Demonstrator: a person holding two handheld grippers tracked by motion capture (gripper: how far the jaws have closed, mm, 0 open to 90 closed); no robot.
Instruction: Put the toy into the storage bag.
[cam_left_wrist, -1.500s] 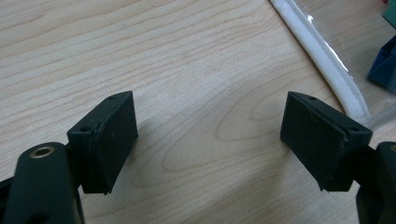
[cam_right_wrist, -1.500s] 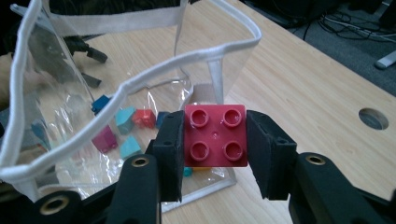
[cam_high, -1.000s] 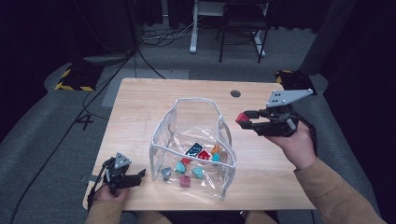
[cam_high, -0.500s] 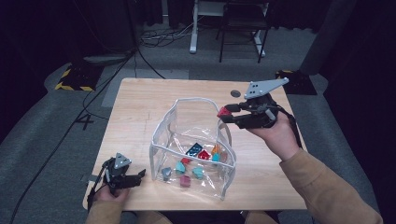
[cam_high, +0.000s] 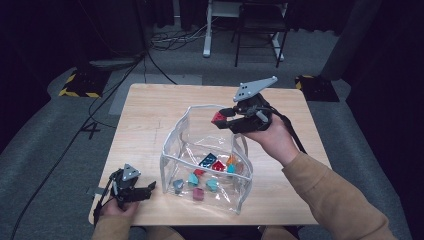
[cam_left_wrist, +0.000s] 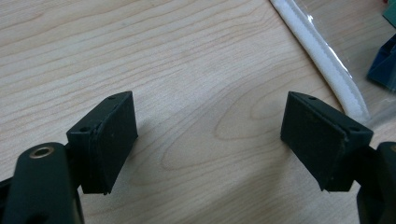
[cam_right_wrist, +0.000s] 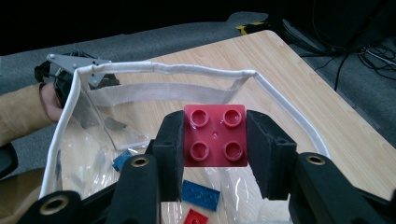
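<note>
**Red brick poised over the clear bag**

The right claw is clamped on a red brick, studs facing the camera; just below and ahead of it gapes the clear bag, with loose bricks on its floor; the left claw rests wide open and empty on the counter, the bag's white rim just off to its side. The likely risk: a release too near the floppy rim could bounce the brick outside; the claw brushing the soft wall might fold the unsteadied bag shut.
</note>
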